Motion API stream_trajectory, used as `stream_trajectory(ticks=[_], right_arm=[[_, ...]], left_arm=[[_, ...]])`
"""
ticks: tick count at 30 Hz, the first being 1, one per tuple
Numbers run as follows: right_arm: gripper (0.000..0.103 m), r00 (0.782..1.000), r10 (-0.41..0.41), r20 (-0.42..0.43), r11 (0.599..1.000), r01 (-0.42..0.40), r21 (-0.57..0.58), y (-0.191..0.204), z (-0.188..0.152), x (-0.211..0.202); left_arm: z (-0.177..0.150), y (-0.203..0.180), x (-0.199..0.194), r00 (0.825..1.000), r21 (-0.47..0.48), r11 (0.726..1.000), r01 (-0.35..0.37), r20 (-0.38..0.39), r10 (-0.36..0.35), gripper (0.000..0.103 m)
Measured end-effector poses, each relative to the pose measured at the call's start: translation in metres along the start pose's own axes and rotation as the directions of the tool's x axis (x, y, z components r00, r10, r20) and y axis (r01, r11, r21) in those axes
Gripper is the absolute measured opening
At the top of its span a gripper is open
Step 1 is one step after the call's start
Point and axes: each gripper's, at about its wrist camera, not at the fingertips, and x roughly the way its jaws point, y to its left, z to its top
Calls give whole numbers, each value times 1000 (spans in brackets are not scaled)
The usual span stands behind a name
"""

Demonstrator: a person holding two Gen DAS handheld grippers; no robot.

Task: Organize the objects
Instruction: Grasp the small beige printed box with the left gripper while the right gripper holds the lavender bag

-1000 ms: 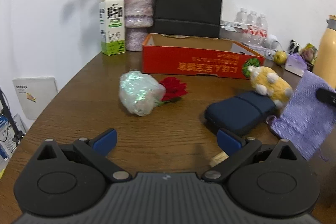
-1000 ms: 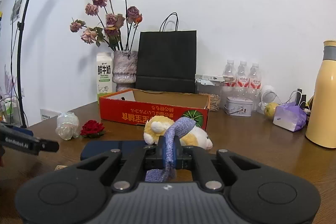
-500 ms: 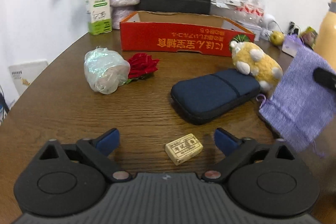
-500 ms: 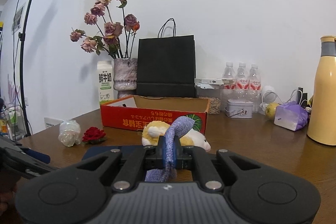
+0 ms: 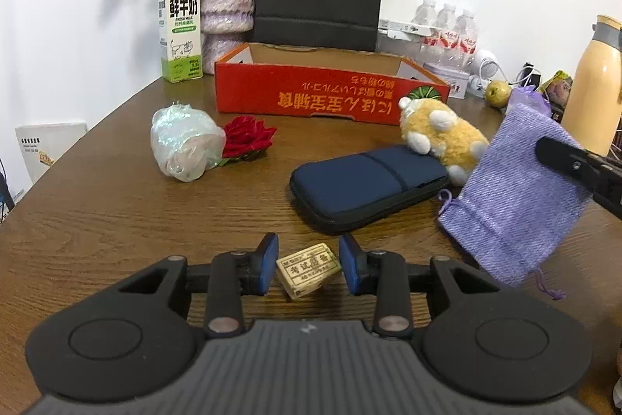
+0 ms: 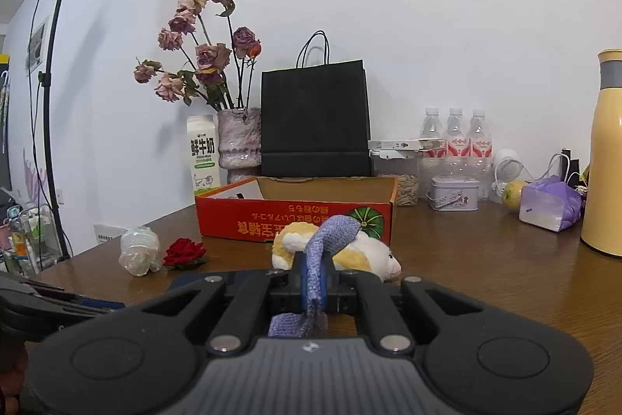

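While left tongs [image 5: 308, 269] clench eraser [image 5: 309, 270], right tongs [image 6: 315, 282] pinch pouch [image 6: 315, 267], bare tabletop [image 5: 116, 220] leftward.

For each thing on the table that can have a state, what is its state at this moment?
Left gripper: jaws closed around the small eraser, which lies on the table.
Right gripper: jaws shut on the purple pouch, held above the table.
Red box: open, upright.
Navy case: closed, lying flat.
Plush toy: lying against the case.
Milk carton: upright, closed.

Small tan printed eraser [image 5: 308, 270] on table, limp purple pouch [image 5: 517, 195] held aloft.
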Motion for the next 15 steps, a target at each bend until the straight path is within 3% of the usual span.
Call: stream_trajectory(ticks=[15], right_arm=[[6, 998, 54, 42, 999, -53, -12, 7, 13, -12]], left_arm=[[20, -4, -23, 995, -2, 1000, 28, 92, -28, 35]])
